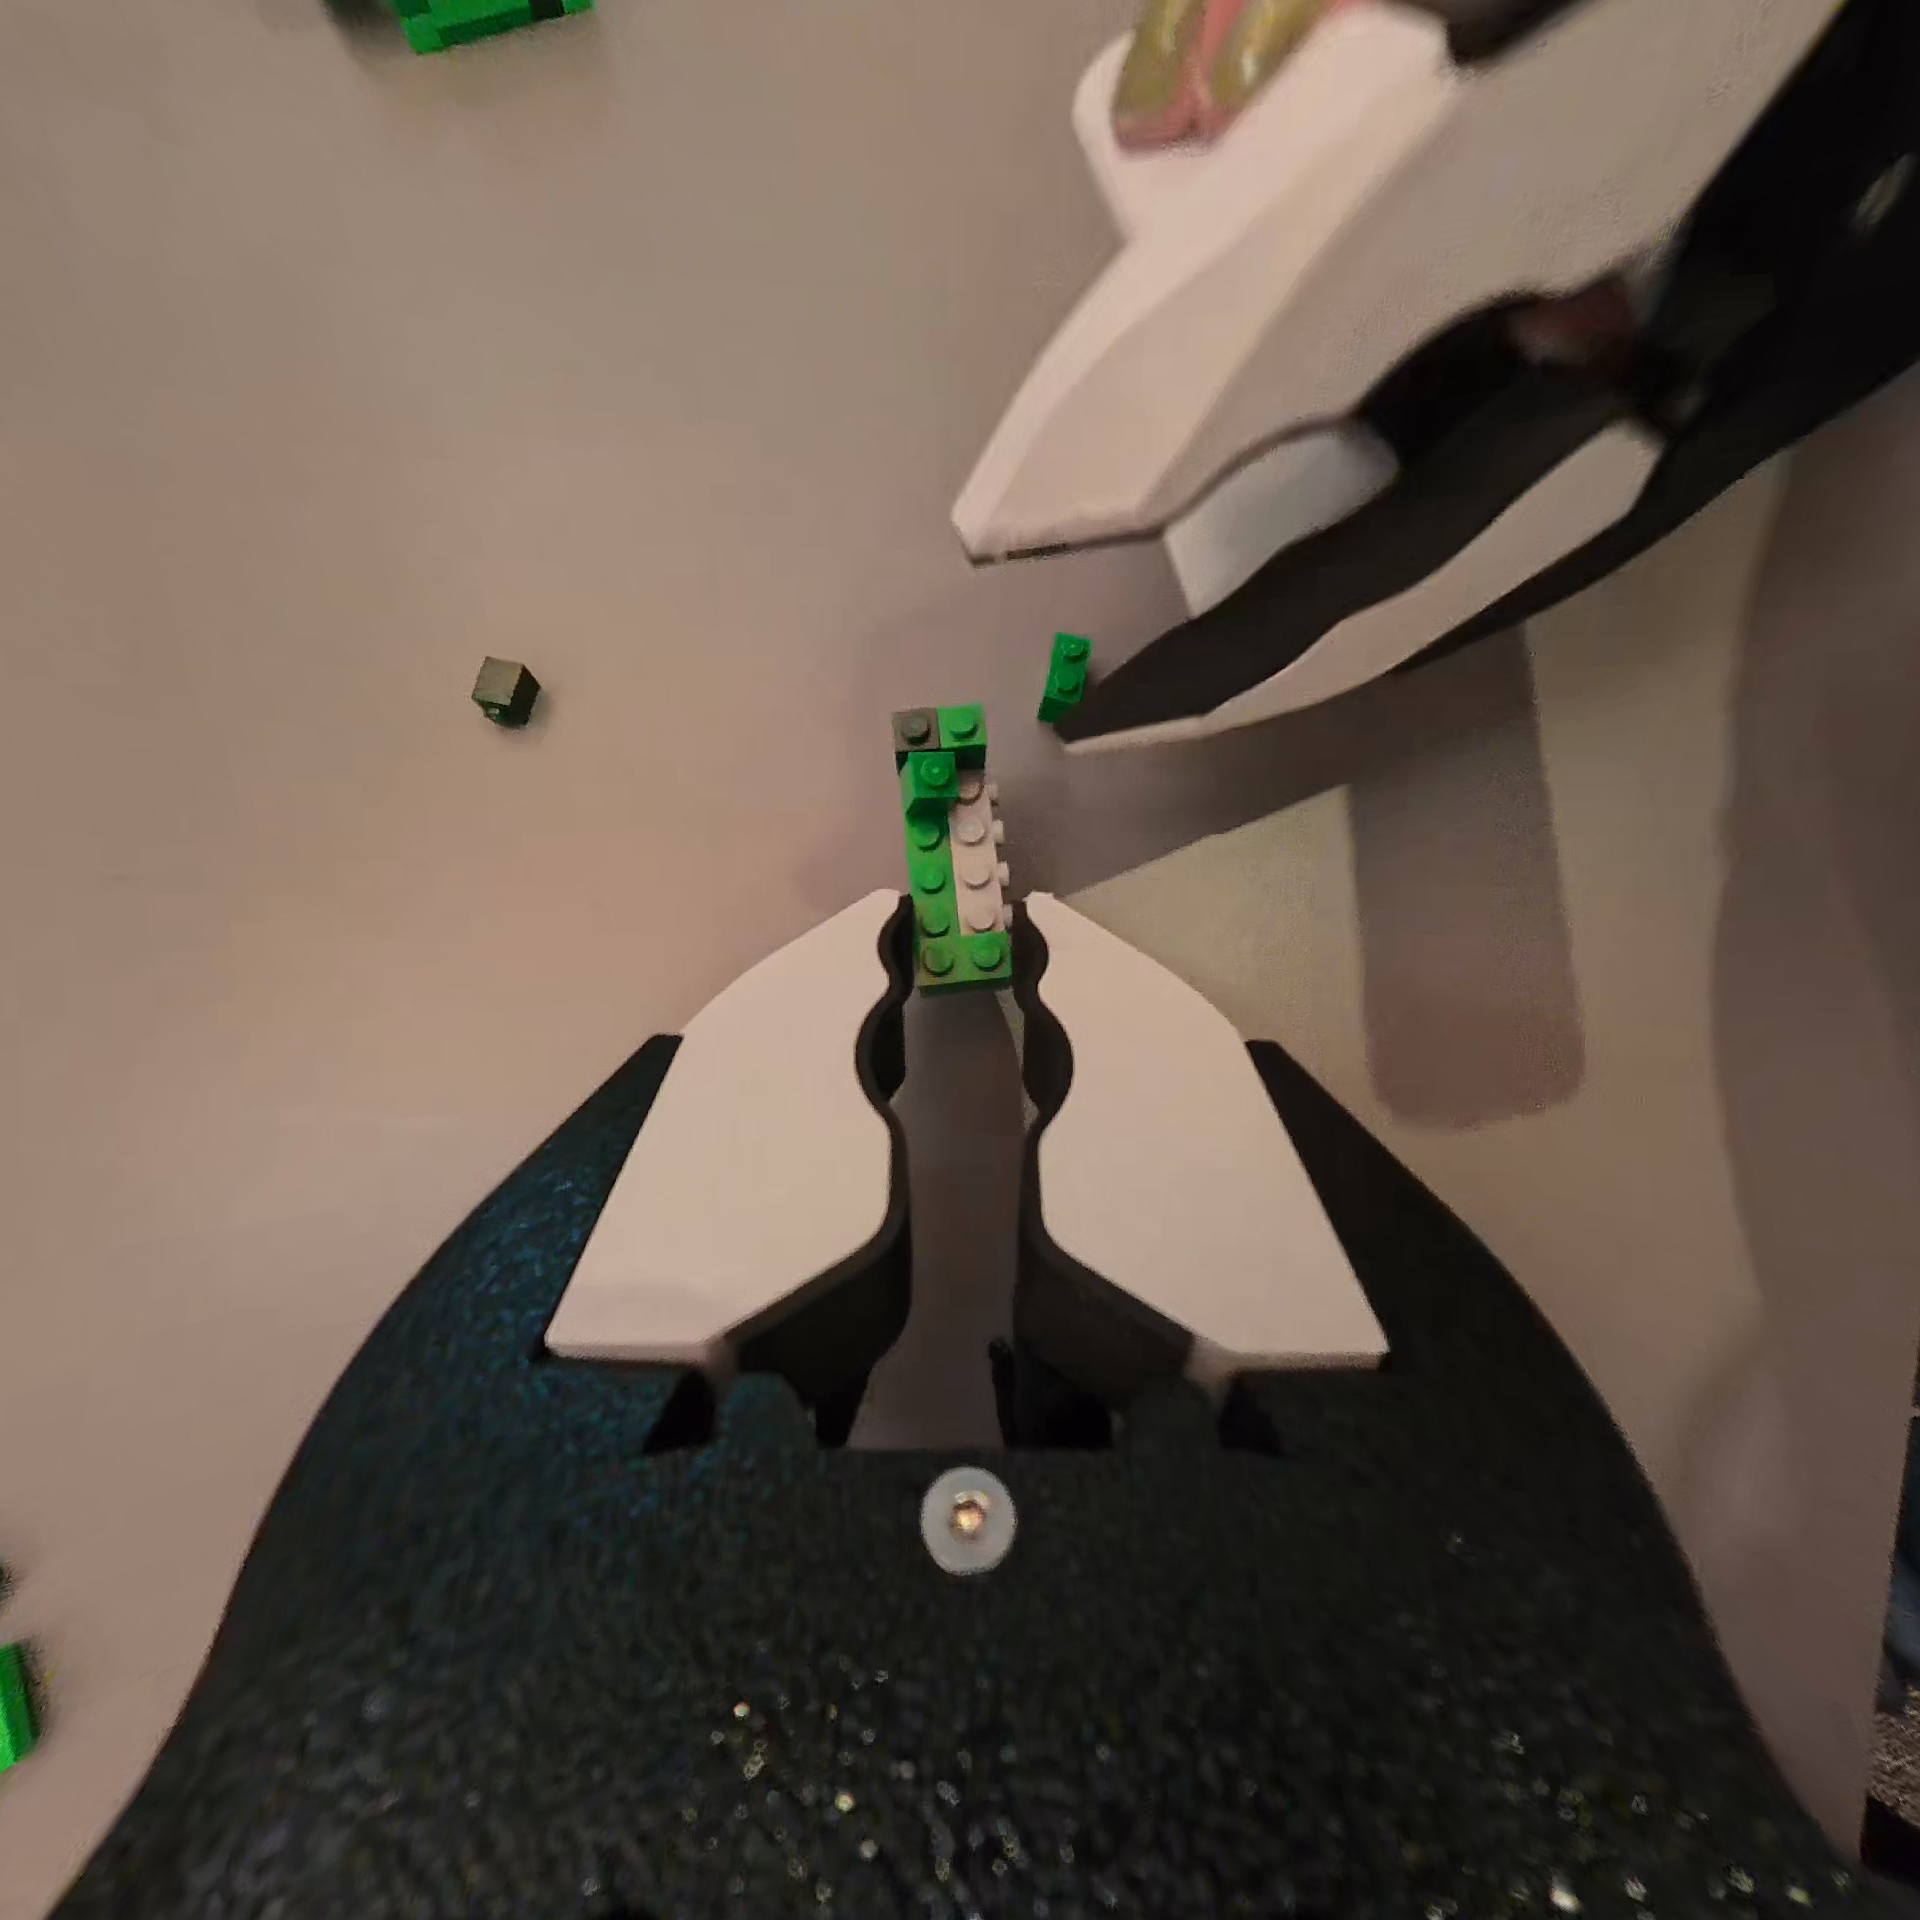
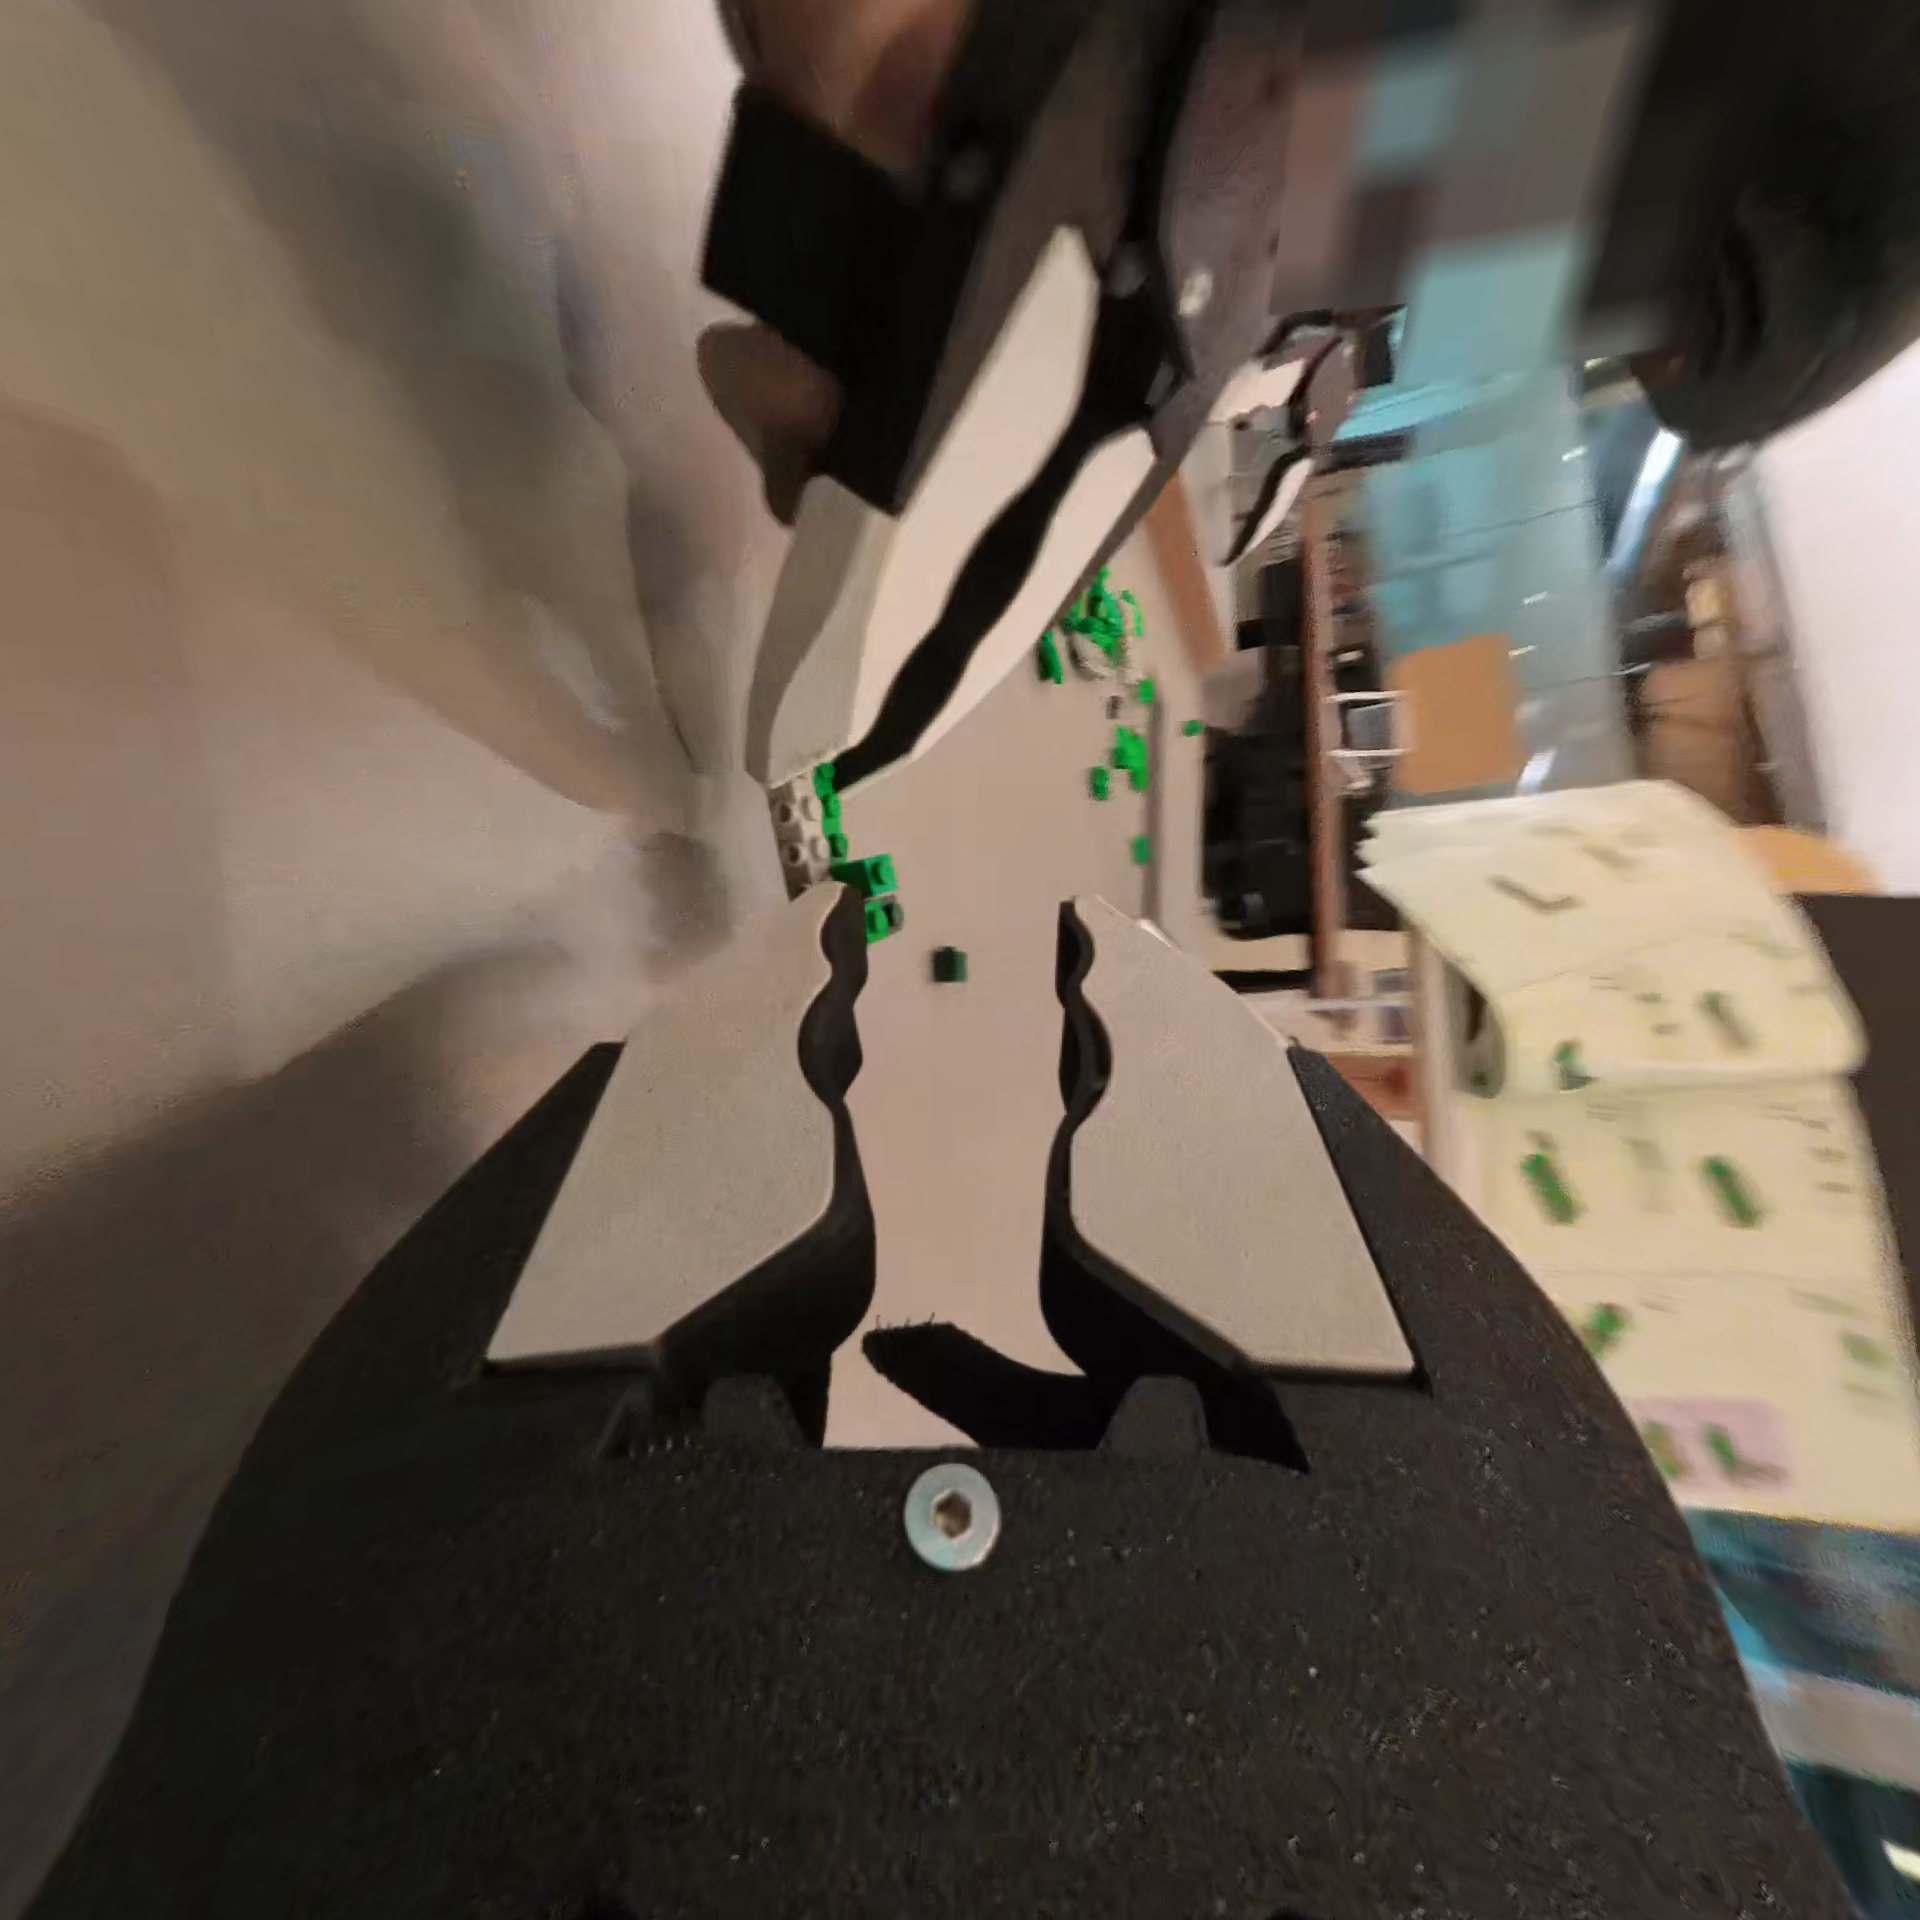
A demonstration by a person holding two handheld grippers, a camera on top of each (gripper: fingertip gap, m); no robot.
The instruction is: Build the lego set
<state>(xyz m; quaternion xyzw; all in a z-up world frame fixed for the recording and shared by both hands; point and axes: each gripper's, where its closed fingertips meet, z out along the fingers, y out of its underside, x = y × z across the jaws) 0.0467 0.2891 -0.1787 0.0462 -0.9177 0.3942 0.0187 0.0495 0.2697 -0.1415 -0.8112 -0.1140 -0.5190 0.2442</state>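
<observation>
My left gripper [image 1: 964, 925] is shut on the near end of a narrow green and grey lego assembly [image 1: 951, 852], which sticks out forward over the pale table [image 1: 416, 416]. The assembly also shows in the right wrist view [image 2: 816, 831], held by the left gripper [image 2: 800, 769] that comes in from above. My right gripper [image 2: 956, 914] is open with nothing between its fingers. In the left wrist view it [image 1: 1023, 634] reaches in from the upper right. A small green brick [image 1: 1065, 677] sits right at its lower fingertip; it also shows in the right wrist view [image 2: 883, 916].
A small dark green cube [image 1: 507, 691] lies on the table left of the assembly, also in the right wrist view [image 2: 948, 964]. Loose green bricks lie at the top left [image 1: 468, 16] and in a pile farther off [image 2: 1101, 623]. An open instruction booklet [image 2: 1662, 1039] lies to the right.
</observation>
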